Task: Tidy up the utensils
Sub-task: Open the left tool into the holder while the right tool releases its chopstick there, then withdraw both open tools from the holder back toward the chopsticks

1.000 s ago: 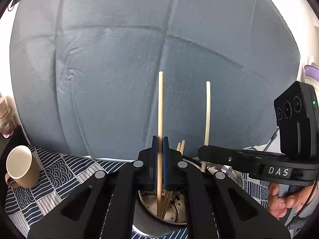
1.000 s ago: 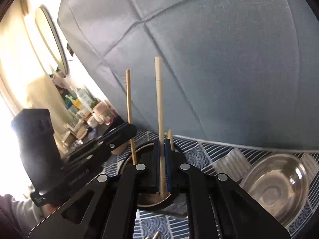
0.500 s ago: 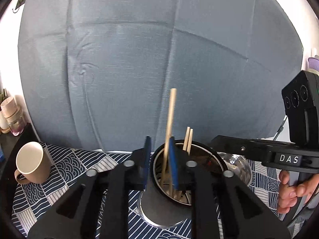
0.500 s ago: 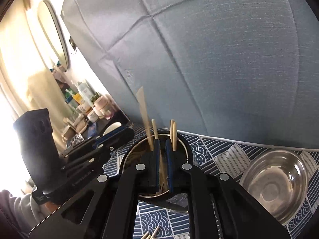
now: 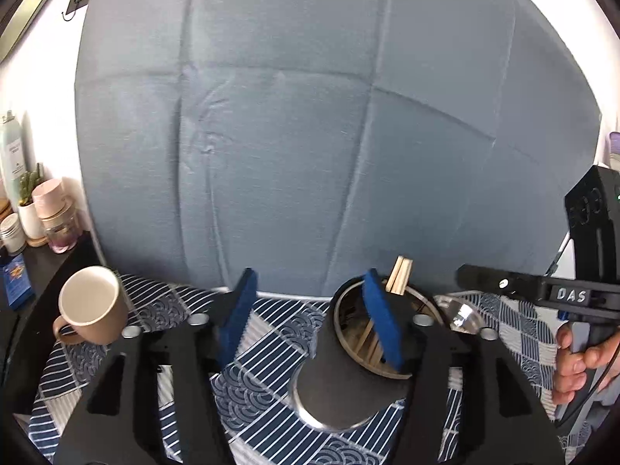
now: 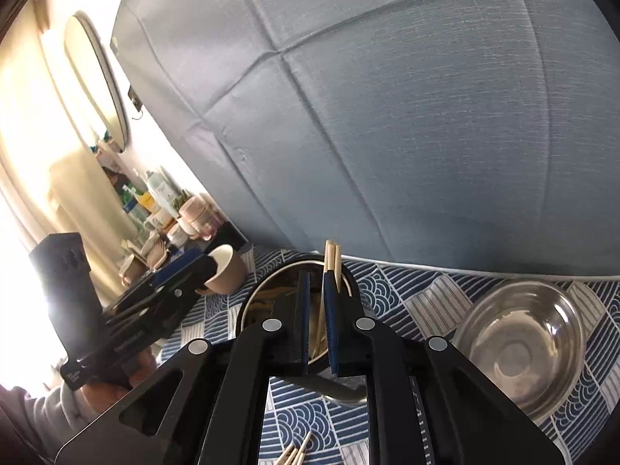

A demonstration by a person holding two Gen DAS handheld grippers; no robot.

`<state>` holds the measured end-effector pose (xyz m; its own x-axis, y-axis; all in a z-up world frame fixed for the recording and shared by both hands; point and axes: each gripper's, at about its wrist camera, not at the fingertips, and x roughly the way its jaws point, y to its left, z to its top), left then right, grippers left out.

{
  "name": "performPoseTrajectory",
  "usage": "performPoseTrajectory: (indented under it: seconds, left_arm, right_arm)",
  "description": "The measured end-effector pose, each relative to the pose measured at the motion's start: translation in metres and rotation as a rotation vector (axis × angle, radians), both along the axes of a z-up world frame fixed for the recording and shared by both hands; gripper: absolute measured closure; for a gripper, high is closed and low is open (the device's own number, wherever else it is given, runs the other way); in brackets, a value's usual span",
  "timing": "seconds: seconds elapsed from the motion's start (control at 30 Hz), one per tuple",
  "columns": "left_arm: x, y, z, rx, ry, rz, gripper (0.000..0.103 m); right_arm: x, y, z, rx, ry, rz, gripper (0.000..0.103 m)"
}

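Note:
A dark metal utensil holder (image 5: pixel 341 383) stands on the patterned cloth and holds several wooden chopsticks (image 5: pixel 399 279). My left gripper (image 5: pixel 310 317) is wide open and empty, its right pad over the holder's rim. In the right wrist view the holder (image 6: pixel 252 310) sits just beyond my right gripper (image 6: pixel 316 321), whose jaws stand slightly apart with nothing between them; chopstick tips (image 6: pixel 331 255) stick up behind them. More loose chopsticks (image 6: pixel 294 455) lie on the cloth at the bottom edge.
A beige mug (image 5: pixel 91 306) stands left of the holder. A steel bowl (image 6: pixel 523 341) sits to the right. Jars and bottles (image 5: pixel 42 213) crowd a dark shelf at far left. A blue-grey fabric backdrop (image 5: pixel 310 135) rises behind the table.
Both grippers let go of their chopsticks, which dropped into the holder. The left gripper opened wide and shifted left; the right jaws parted slightly.

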<state>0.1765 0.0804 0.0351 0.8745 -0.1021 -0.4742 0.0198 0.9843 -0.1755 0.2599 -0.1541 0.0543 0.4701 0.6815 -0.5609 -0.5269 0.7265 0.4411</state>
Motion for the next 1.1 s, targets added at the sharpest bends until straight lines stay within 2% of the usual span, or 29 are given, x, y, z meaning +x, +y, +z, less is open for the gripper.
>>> performPoseTrajectory:
  seconds: [0.03,0.1,0.43,0.6,0.73,0.93,1.1]
  left_arm:
    - [-0.001,0.002,0.000,0.002,0.003,0.002,0.041]
    - [-0.004,0.006,-0.003,0.017,0.022,0.014,0.038]
    - [-0.023,0.008,-0.018,0.049,0.170,0.009,0.024]
    - [-0.032,0.009,-0.032,0.054,0.223,0.017,0.013]
    - [-0.038,0.009,-0.048,0.036,0.301,0.009,0.008]
    - [-0.053,0.002,-0.072,0.055,0.384,-0.021,0.006]
    - [-0.068,-0.011,-0.095,0.118,0.464,-0.081,0.006]
  right_arm:
    - [-0.002,0.000,0.001,-0.005,0.001,-0.002,0.092]
    - [-0.007,-0.001,0.002,-0.018,-0.002,-0.008,0.076]
    - [-0.033,-0.005,0.002,-0.081,-0.001,-0.015,0.059]
    - [-0.045,-0.010,-0.009,-0.133,0.018,-0.024,0.044]
    - [-0.055,-0.014,-0.026,-0.178,0.061,-0.033,0.034]
    - [-0.071,-0.018,-0.060,-0.226,0.160,-0.032,0.029]
    - [-0.088,-0.015,-0.087,-0.292,0.221,-0.012,0.029]
